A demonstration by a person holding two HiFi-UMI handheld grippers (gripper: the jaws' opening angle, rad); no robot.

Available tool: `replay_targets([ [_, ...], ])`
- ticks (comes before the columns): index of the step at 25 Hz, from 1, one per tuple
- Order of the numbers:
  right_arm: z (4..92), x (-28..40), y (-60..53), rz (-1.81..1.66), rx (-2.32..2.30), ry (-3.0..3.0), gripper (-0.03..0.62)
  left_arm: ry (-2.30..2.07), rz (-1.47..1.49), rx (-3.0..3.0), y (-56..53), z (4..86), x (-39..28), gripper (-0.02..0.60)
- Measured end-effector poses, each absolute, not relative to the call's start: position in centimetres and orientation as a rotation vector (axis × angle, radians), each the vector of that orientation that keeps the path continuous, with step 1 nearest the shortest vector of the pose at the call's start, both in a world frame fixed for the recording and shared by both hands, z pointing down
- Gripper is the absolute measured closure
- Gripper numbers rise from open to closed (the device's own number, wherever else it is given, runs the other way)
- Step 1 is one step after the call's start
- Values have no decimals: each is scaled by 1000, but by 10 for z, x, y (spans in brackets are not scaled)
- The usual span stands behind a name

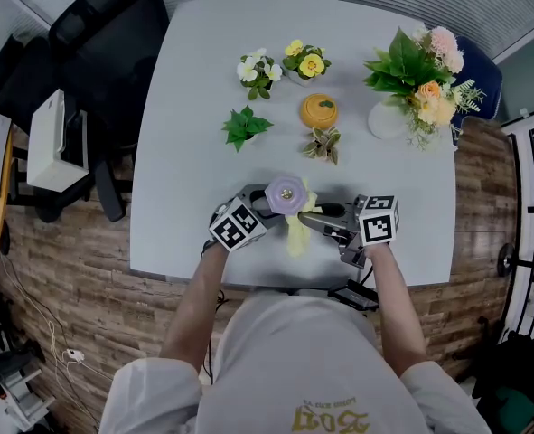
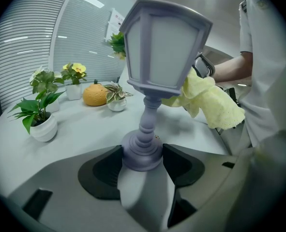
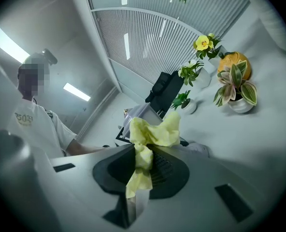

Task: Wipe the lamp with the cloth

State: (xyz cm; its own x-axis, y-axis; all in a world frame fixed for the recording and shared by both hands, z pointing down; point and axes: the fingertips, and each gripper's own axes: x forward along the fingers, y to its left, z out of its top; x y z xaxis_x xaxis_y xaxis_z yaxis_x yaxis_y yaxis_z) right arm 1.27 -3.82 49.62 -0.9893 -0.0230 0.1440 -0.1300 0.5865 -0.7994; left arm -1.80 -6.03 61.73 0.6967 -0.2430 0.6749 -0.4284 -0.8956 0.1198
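A: Where's the lamp, and how does it stand?
B: The lavender lantern-shaped lamp (image 2: 164, 47) stands upright near the front edge of the pale counter (image 1: 185, 152), long axis vertical. The left hand-held gripper (image 2: 142, 161) clamps its round base.
A: And to the right?
B: The right hand-held gripper (image 3: 142, 166) pinches a crumpled yellow cloth (image 3: 155, 132), which touches the lamp's head. From overhead only the lamp's cap shows.
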Motion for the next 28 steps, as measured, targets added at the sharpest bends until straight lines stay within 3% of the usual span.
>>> replay_targets([
  [28, 490, -2, -18, 1336, 62, -2665, 530, -544, 1000, 2646, -60, 618, -18, 316],
])
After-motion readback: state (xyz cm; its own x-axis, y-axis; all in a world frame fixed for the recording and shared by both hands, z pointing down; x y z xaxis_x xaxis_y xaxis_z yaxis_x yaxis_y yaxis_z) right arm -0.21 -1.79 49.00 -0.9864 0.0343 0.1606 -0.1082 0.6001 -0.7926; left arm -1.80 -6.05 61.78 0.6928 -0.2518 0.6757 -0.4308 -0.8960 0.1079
